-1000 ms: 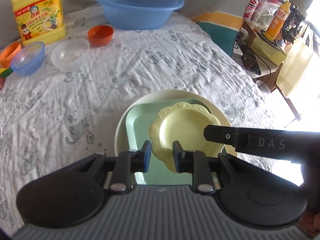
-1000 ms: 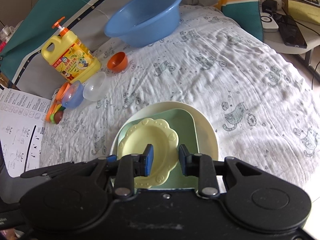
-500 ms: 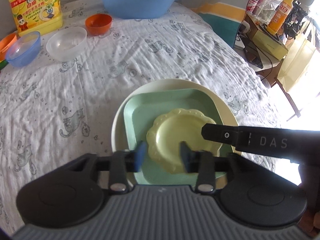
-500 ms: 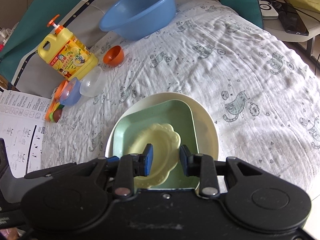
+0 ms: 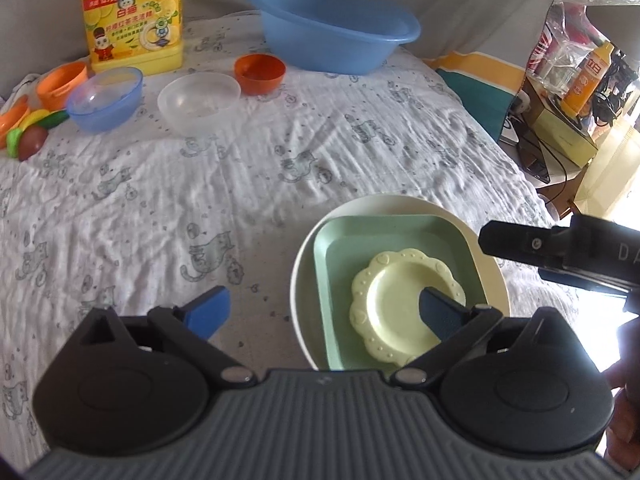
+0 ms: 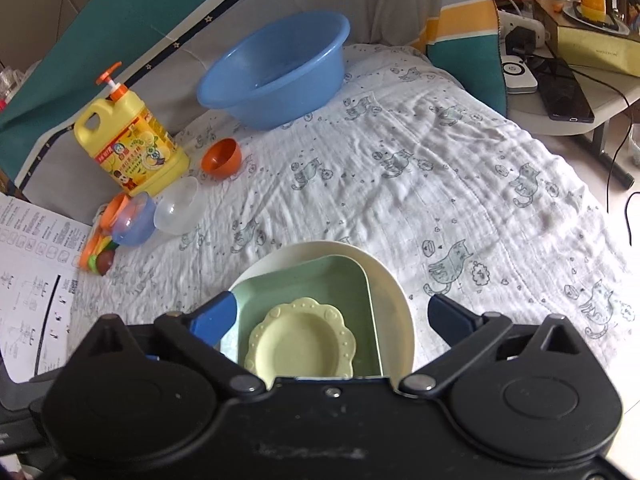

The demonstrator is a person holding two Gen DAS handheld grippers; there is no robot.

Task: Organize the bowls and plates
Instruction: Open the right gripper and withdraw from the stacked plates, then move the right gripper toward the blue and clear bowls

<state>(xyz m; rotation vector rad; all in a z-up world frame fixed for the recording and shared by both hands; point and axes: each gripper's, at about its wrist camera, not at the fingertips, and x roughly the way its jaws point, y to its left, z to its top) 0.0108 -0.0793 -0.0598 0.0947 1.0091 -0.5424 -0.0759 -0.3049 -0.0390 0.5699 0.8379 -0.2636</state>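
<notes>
Plates stacked near you; loose bowls lie far left, closer to your left hand.

Both sets of fingers have just opened wide and hold nothing: the left gripper (image 5: 324, 312) and right gripper (image 6: 338, 318) hang over the yellow plate (image 6: 302, 346), nested in the green square plate (image 6: 304, 284) on the cream plate (image 6: 396, 300). The clear bowl (image 5: 199, 101), blue bowl (image 5: 105, 98) and orange bowl (image 5: 260, 73) sit apart on the bed's far left, so I judge your left hand reaches first.

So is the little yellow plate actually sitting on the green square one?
Touching. The right wrist view shows the yellow plate lying flat inside the green square plate, no gap beneath it.
</notes>
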